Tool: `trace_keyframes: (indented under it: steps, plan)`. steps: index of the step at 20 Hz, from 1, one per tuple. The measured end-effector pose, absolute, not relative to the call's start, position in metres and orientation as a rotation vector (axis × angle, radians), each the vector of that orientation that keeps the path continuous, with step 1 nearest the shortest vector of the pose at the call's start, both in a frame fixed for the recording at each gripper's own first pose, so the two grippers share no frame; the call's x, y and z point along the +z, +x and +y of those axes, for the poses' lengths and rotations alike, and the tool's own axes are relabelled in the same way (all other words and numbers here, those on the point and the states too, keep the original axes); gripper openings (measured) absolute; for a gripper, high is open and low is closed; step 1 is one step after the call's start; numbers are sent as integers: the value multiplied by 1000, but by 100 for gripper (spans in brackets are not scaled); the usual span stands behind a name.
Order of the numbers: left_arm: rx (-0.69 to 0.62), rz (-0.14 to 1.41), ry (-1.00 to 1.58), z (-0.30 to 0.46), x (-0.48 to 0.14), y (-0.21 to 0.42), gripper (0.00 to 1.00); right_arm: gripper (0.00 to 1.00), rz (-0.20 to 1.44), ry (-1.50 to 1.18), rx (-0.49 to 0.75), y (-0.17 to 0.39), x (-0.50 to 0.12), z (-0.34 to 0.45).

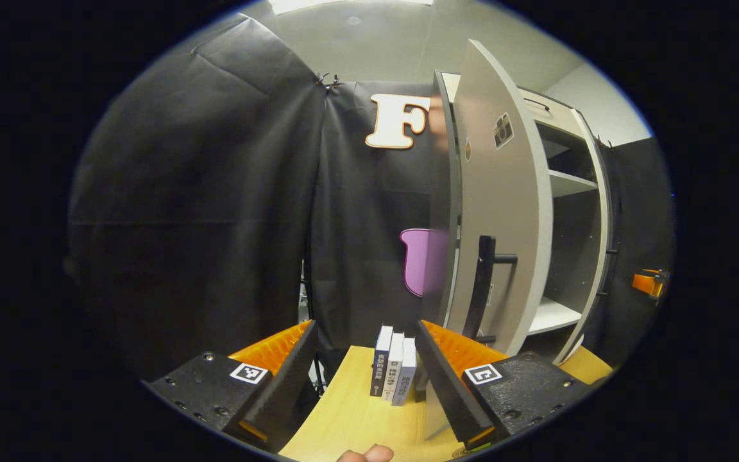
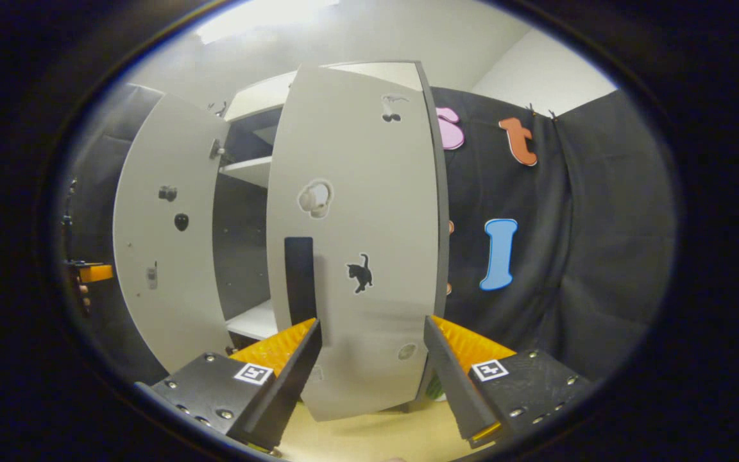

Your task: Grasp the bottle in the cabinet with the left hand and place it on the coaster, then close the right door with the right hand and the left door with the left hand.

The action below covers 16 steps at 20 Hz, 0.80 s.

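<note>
Evidently both cabinet doors stand open, so the closing steps remain to be done. In the left gripper view the left gripper (image 1: 366,378) has its fingers spread wide and holds nothing; it hangs over the wooden table (image 1: 356,417), facing the left door (image 1: 501,212), which swings outward with its dark handle (image 1: 482,285) toward the camera. Three small books (image 1: 395,369) stand upright on the table between the fingers, farther off. Behind the door the cabinet shelves (image 1: 568,186) that can be seen look bare; no bottle stands on them. A greenish edge at the bottom rim of this view may be the coaster, but I cannot tell.

In the right gripper view the right gripper (image 2: 373,378) is likewise spread and empty, close before the right door (image 2: 356,244), with the door's handle (image 2: 299,279) just above its left finger. In my judgement the bottle has probably already been placed and the right door is next.
</note>
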<state>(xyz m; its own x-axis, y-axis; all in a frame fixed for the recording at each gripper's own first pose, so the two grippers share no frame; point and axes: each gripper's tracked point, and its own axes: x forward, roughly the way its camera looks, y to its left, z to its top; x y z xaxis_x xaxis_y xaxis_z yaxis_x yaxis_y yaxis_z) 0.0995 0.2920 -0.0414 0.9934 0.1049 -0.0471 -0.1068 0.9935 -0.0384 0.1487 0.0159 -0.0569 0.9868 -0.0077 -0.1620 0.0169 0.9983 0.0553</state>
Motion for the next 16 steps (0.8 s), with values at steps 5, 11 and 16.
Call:
trace_keyframes:
  steps: [5, 11, 16]
  plan:
    - [60, 41, -19, 270, -34, 127, 96, 97, 173, 101, -31, 122, -39, 1]
    - [-13, 99, -108, 222, -41, 135, 88, 96, 179, 25, -40, 96, -38, -15]
    - [-70, 139, -104, 180, -39, 134, 93, 94, 176, -33, -26, 75, -43, -20]
